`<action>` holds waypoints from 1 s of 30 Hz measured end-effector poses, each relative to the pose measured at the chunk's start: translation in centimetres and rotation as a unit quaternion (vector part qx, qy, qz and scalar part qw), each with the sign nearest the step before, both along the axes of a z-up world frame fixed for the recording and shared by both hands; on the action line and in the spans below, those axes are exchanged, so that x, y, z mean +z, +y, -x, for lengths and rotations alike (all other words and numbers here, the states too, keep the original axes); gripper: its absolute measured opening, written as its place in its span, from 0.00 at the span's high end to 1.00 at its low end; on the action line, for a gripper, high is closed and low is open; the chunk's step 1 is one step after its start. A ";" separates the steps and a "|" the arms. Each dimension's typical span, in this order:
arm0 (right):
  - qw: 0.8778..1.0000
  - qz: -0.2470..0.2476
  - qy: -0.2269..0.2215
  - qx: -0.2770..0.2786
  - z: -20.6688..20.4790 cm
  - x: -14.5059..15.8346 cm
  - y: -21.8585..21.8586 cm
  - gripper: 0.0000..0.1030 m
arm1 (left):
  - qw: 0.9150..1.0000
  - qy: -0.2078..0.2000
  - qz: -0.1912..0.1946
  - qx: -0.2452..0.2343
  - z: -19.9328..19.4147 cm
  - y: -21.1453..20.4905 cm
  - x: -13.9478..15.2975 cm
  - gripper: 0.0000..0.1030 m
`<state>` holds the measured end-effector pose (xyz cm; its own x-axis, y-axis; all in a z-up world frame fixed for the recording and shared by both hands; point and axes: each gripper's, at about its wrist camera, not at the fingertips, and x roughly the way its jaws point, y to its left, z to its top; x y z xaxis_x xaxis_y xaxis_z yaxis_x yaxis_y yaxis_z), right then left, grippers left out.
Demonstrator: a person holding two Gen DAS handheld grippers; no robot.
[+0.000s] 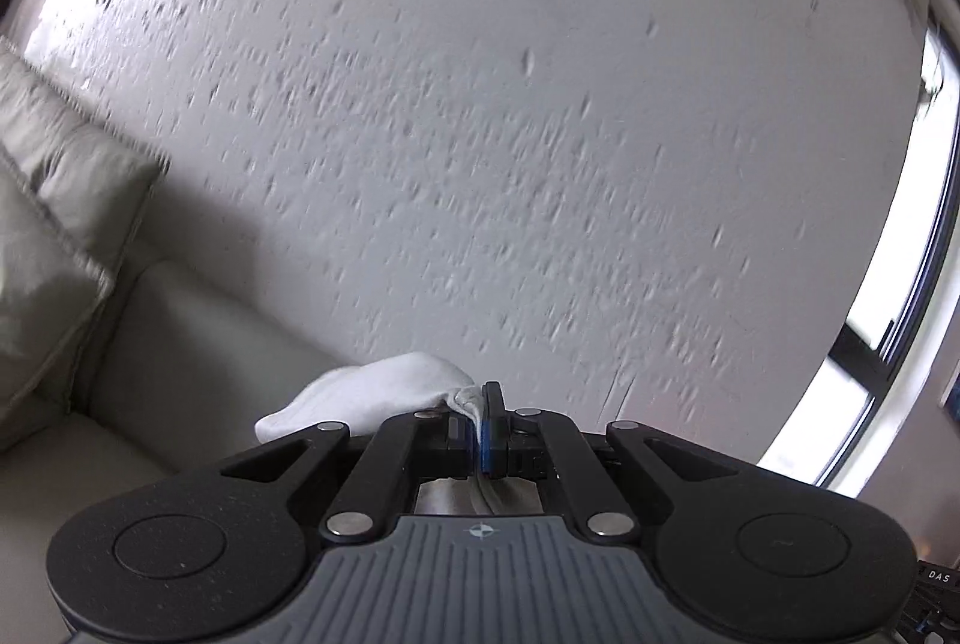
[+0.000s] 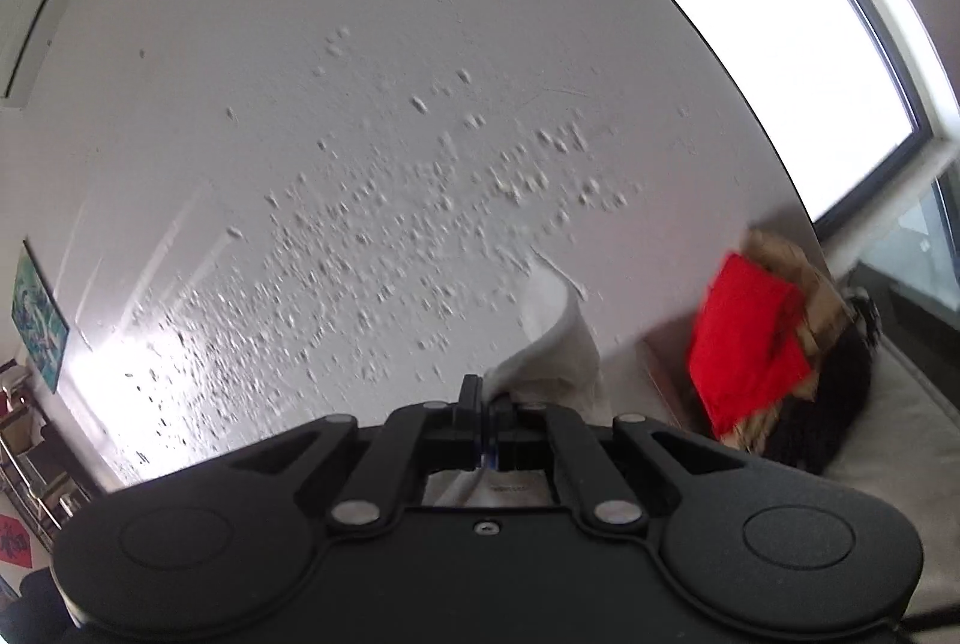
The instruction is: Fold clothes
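From my left wrist camera, the left gripper [image 1: 485,419] has its jaws clenched on a bunched edge of a white garment [image 1: 372,395], raised before a textured wall [image 1: 480,104] above a grey sofa [image 1: 180,344]. From my right wrist camera, the right gripper [image 2: 480,419] pinches another white edge [image 2: 555,338]. It looks light and floppy, best gripped at corners. Most of it hangs hidden below both views.

— White garment [image 1: 384,392]?
— Soft, pale fabric, bunched into a rounded fold, lifted in front of a speckled wall.
— Other view?
— Same white cloth [image 2: 555,338], curling upward in a narrow, wrinkled flap, edge blurred.
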<state>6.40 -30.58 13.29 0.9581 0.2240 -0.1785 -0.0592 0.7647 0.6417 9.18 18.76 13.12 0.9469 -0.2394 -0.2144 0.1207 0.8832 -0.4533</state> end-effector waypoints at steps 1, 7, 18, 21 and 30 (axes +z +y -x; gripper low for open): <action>1.000 -0.005 0.019 0.002 -0.2 -2.5 -0.2 0.98 | 1.000 0.019 -0.006 0.001 0.1 -0.2 -2.4 1.00; 0.985 -0.043 0.164 -0.002 -0.9 -18.8 -0.3 0.98 | 0.984 0.176 0.005 0.011 -0.2 -0.5 -18.4 1.00; 0.943 -0.037 0.331 -0.015 2.8 -32.2 1.5 0.98 | 0.944 0.327 0.012 0.046 1.5 0.6 -32.0 1.00; 0.945 -0.016 0.328 -0.017 3.3 -30.9 1.6 0.98 | 0.946 0.323 0.000 0.043 2.0 0.5 -29.9 1.00; 0.944 0.034 0.328 -0.005 5.1 -26.8 2.2 0.98 | 0.943 0.329 -0.046 0.037 4.4 0.1 -25.8 1.00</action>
